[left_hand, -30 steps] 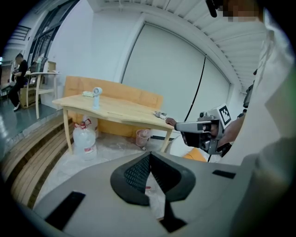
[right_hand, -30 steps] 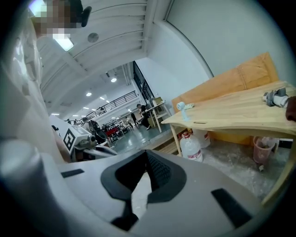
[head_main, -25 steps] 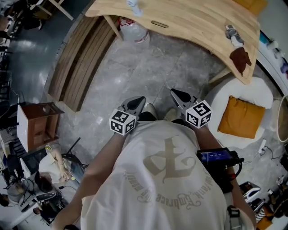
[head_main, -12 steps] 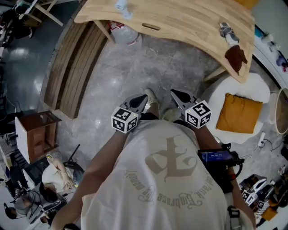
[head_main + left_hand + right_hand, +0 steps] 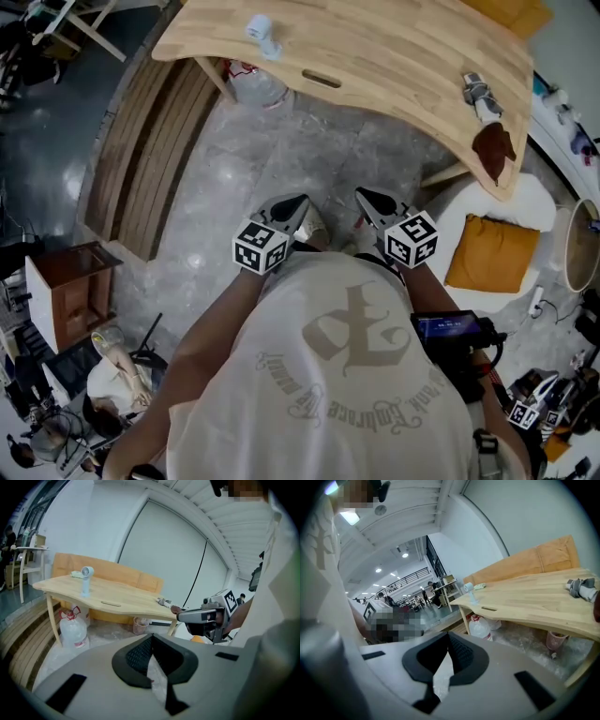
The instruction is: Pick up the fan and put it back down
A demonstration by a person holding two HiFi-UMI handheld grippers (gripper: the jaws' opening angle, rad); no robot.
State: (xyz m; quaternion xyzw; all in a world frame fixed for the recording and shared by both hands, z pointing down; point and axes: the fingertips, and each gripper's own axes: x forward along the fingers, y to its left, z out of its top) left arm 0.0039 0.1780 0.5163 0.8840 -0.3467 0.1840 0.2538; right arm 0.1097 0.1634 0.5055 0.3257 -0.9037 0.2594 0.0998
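A small pale blue fan (image 5: 260, 31) stands upright near the left end of the long wooden table (image 5: 375, 47). The left gripper view shows the fan (image 5: 87, 575) far ahead, and the right gripper view shows the fan (image 5: 469, 589) off to the left. My left gripper (image 5: 300, 203) and right gripper (image 5: 362, 195) hover side by side over the stone floor, well short of the table. Both are shut with nothing between their jaws. The left gripper (image 5: 152, 636) and the right gripper (image 5: 448, 636) each show their pads meeting at the tips.
A water jug (image 5: 255, 86) stands under the table's left end. Wooden planks (image 5: 141, 141) lie on the floor to the left. A brown cloth (image 5: 493, 148) and a grey roll (image 5: 475, 90) lie on the table's right end. A white seat holds an orange cushion (image 5: 492, 253).
Both grippers have moved forward toward the table, still shut and empty. The table and fan now sit lower and fuller in the head view.
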